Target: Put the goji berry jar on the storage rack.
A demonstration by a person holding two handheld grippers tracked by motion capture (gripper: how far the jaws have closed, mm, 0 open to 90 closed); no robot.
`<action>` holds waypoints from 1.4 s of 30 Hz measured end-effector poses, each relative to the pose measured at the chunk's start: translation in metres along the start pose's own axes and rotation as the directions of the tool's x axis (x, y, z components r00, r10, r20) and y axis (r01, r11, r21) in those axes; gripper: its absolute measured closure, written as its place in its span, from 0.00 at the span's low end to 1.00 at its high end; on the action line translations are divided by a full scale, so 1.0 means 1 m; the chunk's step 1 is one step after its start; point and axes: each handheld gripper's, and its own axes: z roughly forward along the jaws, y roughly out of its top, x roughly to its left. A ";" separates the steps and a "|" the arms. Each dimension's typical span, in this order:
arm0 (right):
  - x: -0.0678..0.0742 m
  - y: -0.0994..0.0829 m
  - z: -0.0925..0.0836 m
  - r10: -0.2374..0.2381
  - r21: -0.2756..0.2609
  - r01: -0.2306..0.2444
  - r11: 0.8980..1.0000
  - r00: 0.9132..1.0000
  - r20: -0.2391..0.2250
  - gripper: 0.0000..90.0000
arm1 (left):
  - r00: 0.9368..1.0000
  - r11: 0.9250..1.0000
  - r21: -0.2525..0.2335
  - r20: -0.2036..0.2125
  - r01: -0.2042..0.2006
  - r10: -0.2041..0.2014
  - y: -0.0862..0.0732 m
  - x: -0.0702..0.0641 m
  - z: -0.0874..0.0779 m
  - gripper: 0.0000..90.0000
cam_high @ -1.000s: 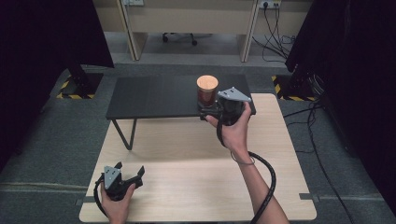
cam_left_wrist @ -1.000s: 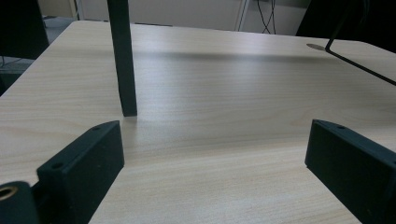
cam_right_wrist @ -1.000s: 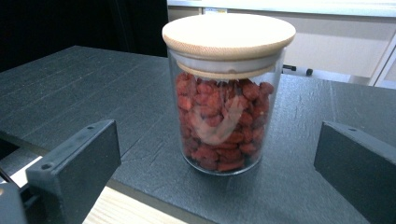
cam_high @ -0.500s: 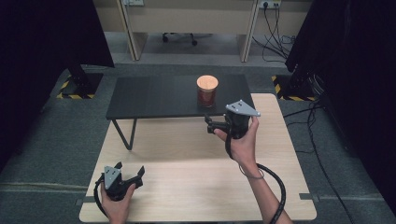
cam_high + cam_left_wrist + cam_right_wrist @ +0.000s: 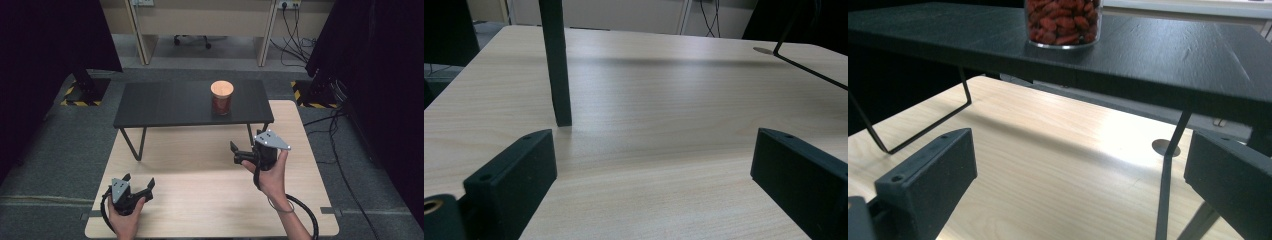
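Standing upright on the black shelf, toward its right end, one glass jar is seen from the high view, capped by a round tan lid; its red contents are too small there to be identified; in the right gripper view the jar is cut off at the top edge, so the lid is hidden and just the lower part, packed with small red pieces, can be made out. One shelf is counted, raised on thin black wire legs above one pale wooden table; the far legs are hidden beneath its top. Two grippers are counted; the left gripper is held low at the near left corner of the table, its jaws spread wide with nothing between them, as is confirmed in the left gripper view, where bare wood lies between the two black jaws and a dark upright bar is cut off at the top edge, so that its identity cannot be told. The right gripper is held above the table in front of the shelf, well apart from the jar; its jaws are likewise spread and empty; its cable is cut off at the bottom edge.
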 end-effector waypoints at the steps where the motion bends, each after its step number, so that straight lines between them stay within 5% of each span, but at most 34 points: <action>1: -0.001 -0.003 -0.002 0.001 -0.003 -0.001 1.000 1.000 -0.003 0.01 | 1.000 1.000 -0.001 0.000 0.000 0.000 0.000 0.000 0.000 0.04; 12: -0.005 -0.034 -0.015 0.018 -0.022 -0.018 1.000 1.000 0.007 0.00 | 1.000 1.000 -0.005 -0.002 -0.001 0.001 -0.001 0.000 0.000 0.04; 19: -0.008 -0.065 -0.016 0.029 0.045 -0.030 0.999 0.999 0.031 0.00 | 1.000 1.000 -0.008 -0.002 0.001 -0.001 -0.001 -0.001 0.000 0.04; 29: -0.017 -0.119 -0.021 0.122 0.142 -0.127 0.982 0.992 0.045 0.01 | 1.000 1.000 -0.012 -0.003 0.003 -0.003 -0.002 -0.001 -0.001 0.04; 42: -0.016 -0.133 -0.025 0.128 0.135 -0.133 0.982 0.991 0.044 0.01 | 1.000 1.000 -0.013 -0.003 0.002 -0.002 -0.002 -0.002 -0.001 0.04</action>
